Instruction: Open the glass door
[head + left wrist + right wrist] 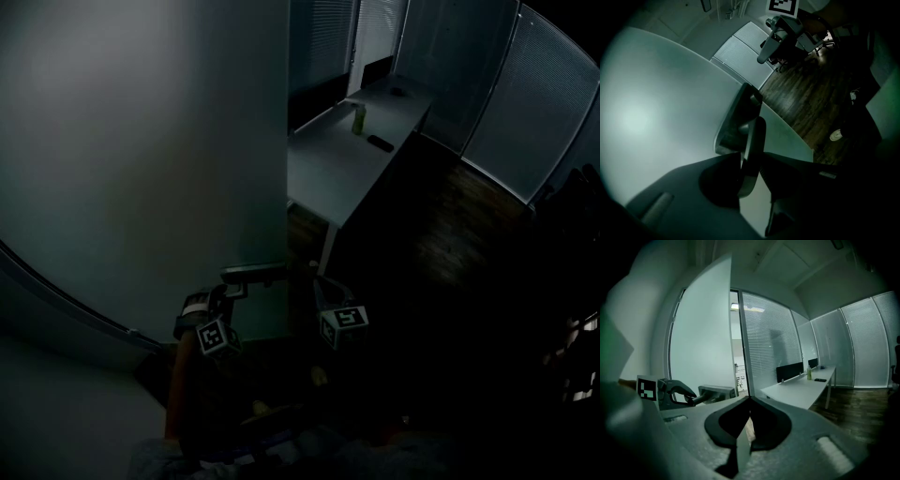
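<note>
Progress: the glass door (141,141) is standing partly open. Its free edge is hanging clear of the frame, and the office beyond is showing through the gap in the right gripper view. By my judgement the unlatching is done and what is left is widening the swing until the way through is full.

Room: the wood floor (441,234) right of the door is lying dark and looks open. The blind-covered partition walls (525,103) are closing the far side, well apart from me.

The long white table (328,169) is running away from the doorway. In the head view its near end is showing right past the door's free edge, so that corner is the thing I am watching. I cannot tell how close the two really are. I am judging that a wider swing could bring the door's edge toward it.

The door handle (740,124) is a lever low on the panel, near the free edge.

The left tool (751,159) is gripping that lever, jaws about half apart with the bar pressed between them. The right gripper view is showing the same hold from the side.

The right tool (749,401) is hanging just beside the left one with its tips meeting, carrying nothing and touching nothing.

A bottle (358,118) is standing upright far down the table, out of the door's way.
</note>
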